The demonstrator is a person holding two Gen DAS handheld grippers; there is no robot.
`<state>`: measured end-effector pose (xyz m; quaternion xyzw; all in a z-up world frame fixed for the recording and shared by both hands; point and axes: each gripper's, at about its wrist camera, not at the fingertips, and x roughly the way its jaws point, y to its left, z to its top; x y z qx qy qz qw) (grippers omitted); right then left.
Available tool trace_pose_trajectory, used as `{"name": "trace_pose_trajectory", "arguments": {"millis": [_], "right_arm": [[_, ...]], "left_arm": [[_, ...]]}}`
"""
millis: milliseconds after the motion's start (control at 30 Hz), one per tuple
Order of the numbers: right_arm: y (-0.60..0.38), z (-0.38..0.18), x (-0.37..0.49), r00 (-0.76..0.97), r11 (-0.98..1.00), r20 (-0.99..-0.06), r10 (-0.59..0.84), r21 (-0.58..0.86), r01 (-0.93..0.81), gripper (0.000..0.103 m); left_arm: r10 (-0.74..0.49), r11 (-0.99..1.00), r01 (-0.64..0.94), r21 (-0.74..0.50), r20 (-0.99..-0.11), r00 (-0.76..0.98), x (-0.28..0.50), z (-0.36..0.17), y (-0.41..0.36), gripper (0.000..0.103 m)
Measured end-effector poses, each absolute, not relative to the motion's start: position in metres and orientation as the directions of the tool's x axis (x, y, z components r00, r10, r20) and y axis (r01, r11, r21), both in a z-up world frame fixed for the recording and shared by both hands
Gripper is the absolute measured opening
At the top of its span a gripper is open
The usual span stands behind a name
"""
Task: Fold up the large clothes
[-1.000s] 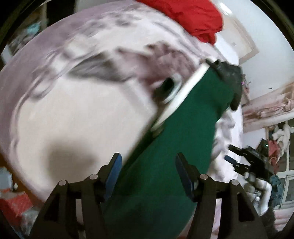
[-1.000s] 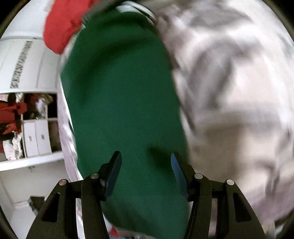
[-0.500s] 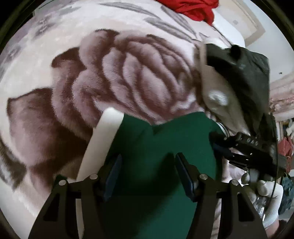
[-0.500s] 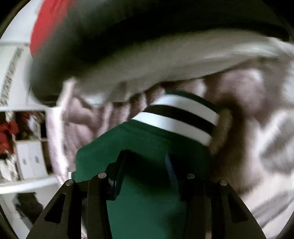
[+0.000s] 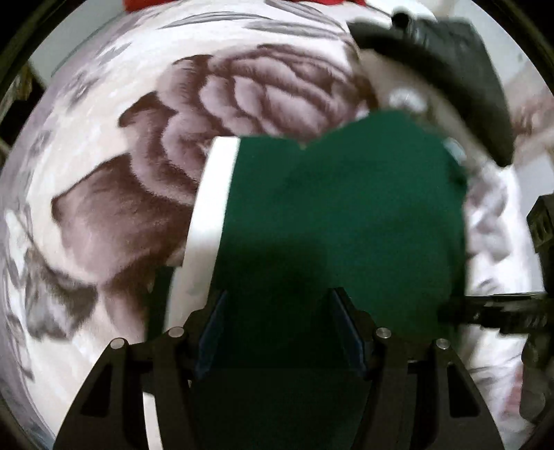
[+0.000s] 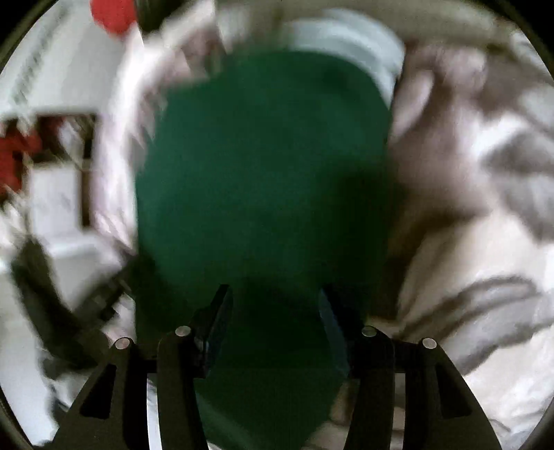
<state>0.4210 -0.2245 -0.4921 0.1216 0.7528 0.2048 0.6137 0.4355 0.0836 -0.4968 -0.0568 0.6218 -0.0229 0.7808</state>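
Observation:
A dark green garment (image 5: pixel 346 214) with a white stripe (image 5: pixel 211 207) along its left edge lies on a fluffy rose-patterned blanket (image 5: pixel 259 93). My left gripper (image 5: pixel 280 329) points steeply down with the green cloth bunched between its fingers, and it is shut on a thick fold. In the right wrist view, which is blurred, the same garment (image 6: pixel 259 173) runs from a white band (image 6: pixel 363 45) at the far end down through my right gripper (image 6: pixel 273 318). Its jaws are opening with the cloth still filling the gap. The right gripper's fingers (image 5: pixel 502 311) reach the garment's right edge.
A black item with a pale lining (image 5: pixel 450 62) lies on the blanket beyond the garment. A red cloth (image 6: pixel 110 14) sits at the far end. White shelves (image 6: pixel 59 194) stand past the blanket's left edge, and a blurred dark shape (image 6: pixel 69 304) shows below them.
Both grippers have swung down onto the blanket with the green garment. It was stretched out long a second ago and now lies shorter and wider, with the white stripe at its left.

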Motion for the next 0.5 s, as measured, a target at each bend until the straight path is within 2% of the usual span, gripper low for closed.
{"name": "trace_pose_trajectory", "arguments": {"millis": [133, 200, 300, 367, 433, 500], "right_arm": [[-0.195, -0.504, 0.426, -0.205, 0.94, -0.929, 0.309, 0.33, -0.08, 0.056], [-0.198, -0.501, 0.427, -0.216, 0.942, -0.924, 0.314, 0.332, -0.055, 0.056], [-0.22, -0.478, 0.418, -0.166, 0.91, -0.896, 0.412, 0.413, 0.03, 0.056], [-0.24, -0.461, 0.396, -0.142, 0.879, -0.867, 0.477, 0.466, 0.103, 0.056], [-0.259, -0.445, 0.357, -0.11, 0.842, -0.839, 0.533, 0.512, 0.173, 0.057], [-0.274, -0.435, 0.314, -0.088, 0.822, -0.831, 0.55, 0.52, 0.232, 0.06]], "left_arm": [[-0.077, 0.997, 0.031, -0.071, -0.963, 0.257, 0.45, -0.511, 0.076, 0.092], [-0.116, 0.993, 0.01, -0.117, -0.963, 0.243, 0.454, -0.506, 0.083, 0.091], [-0.221, 0.97, -0.034, -0.24, -0.934, 0.28, 0.44, -0.469, 0.105, 0.091], [-0.304, 0.937, -0.072, -0.342, -0.898, 0.319, 0.414, -0.437, 0.134, 0.091], [-0.342, 0.915, -0.096, -0.392, -0.879, 0.333, 0.385, -0.421, 0.16, 0.092], [-0.395, 0.892, -0.113, -0.438, -0.876, 0.276, 0.358, -0.429, 0.179, 0.092]]}}
